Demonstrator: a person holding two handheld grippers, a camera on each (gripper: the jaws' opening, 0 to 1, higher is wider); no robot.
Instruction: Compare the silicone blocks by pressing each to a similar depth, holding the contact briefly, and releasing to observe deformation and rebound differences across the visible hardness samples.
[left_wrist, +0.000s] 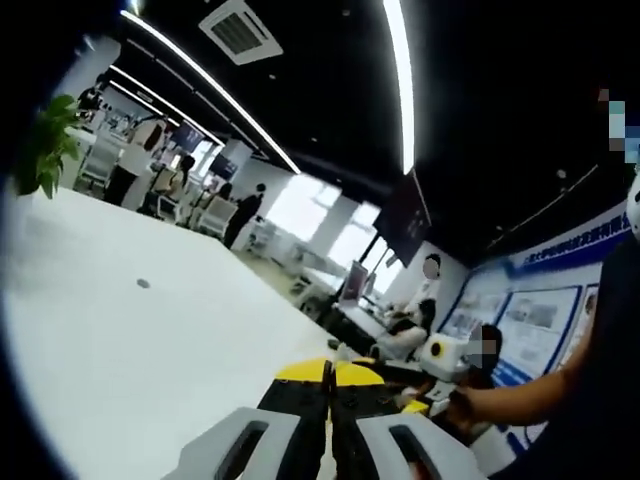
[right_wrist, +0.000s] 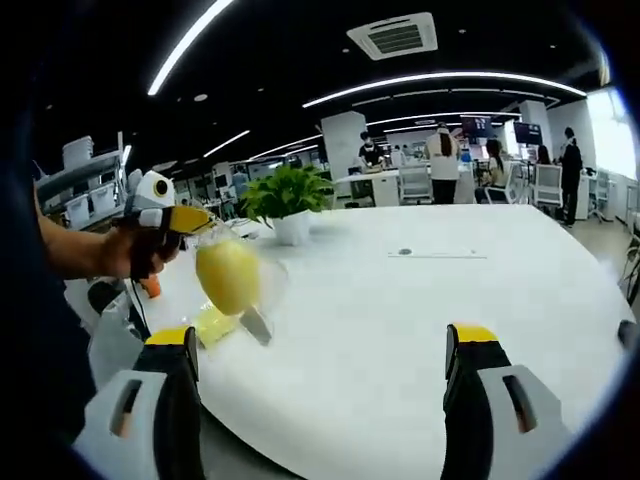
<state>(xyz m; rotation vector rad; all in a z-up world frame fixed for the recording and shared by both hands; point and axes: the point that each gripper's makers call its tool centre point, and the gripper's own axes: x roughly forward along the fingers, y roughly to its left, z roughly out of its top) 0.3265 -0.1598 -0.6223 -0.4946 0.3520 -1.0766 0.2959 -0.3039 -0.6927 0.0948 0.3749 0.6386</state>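
left gripper view: the left gripper (left_wrist: 329, 385) rises from the bottom with its yellow-tipped jaws pressed together, nothing between them. it points across the white table (left_wrist: 150, 340) toward the far edge. just past the tips, low and to the right, a person's hand (left_wrist: 465, 405) holds the right gripper (left_wrist: 437, 355), seen here as a white and yellow body; a bare forearm runs off to the right. no silicone block can be made out in this view.

right gripper view: the right gripper (right_wrist: 320, 350) has its jaws wide apart, one at each lower corner, with bare table (right_wrist: 400, 330) between them. to the left, a hand (right_wrist: 125, 255) carries the left gripper (right_wrist: 165, 220), its yellow nose aimed toward the middle of the view. just off that nose sits a rounded yellow block (right_wrist: 228, 275), inside what looks like a clear wrapper or holder; i cannot tell whether the nose touches it. a flatter pale yellow piece (right_wrist: 213, 325) lies on the table under it, just beside the right gripper's left jaw. a potted plant (right_wrist: 290, 200) stands farther back.

the relation that counts: the yellow block lies up and to the left of the open right gripper, off its centre line, and next to the closed left gripper. so the left one looks the nearer tool for a press. the block's long axis stands roughly upright in this view. for the right gripper to press it, it would need to swing left first.
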